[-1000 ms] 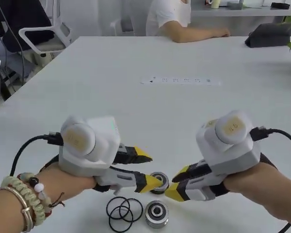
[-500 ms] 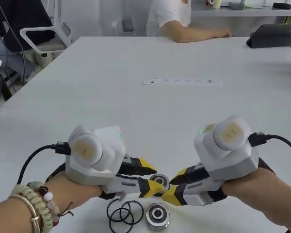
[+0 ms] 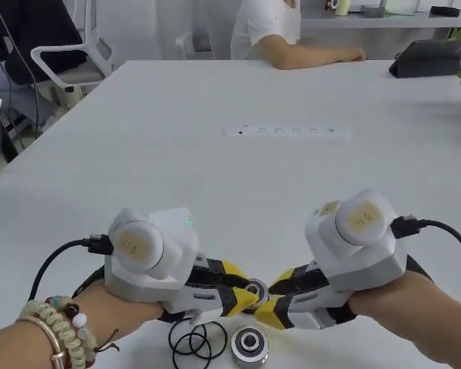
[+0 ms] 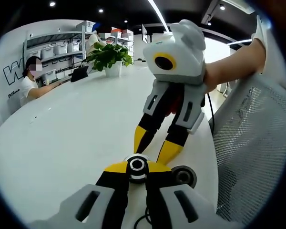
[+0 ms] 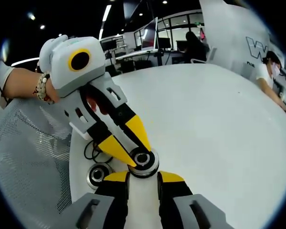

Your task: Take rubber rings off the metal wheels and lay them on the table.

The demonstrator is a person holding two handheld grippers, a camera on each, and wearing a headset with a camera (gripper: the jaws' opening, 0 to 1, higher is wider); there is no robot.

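Head view: a white counter (image 3: 215,154) is seen running up to a seated person (image 3: 273,31) at the top of the frame. At the bottom centre, a few loose rubber rings (image 3: 195,340) are laid beside a metal wheel (image 3: 249,344) that appears stripped, so part of the task is judged done.

Left gripper view: the left claw (image 4: 137,167) is clamped on a second wheel (image 4: 137,165), low in the frame, whose dark band seems not yet removed.

Right gripper view: the right claw (image 5: 144,177) is held slightly parted, just below that wheel.

Bright, even overhead light, soft shadows, sharp focus, fisheye-bent edges.
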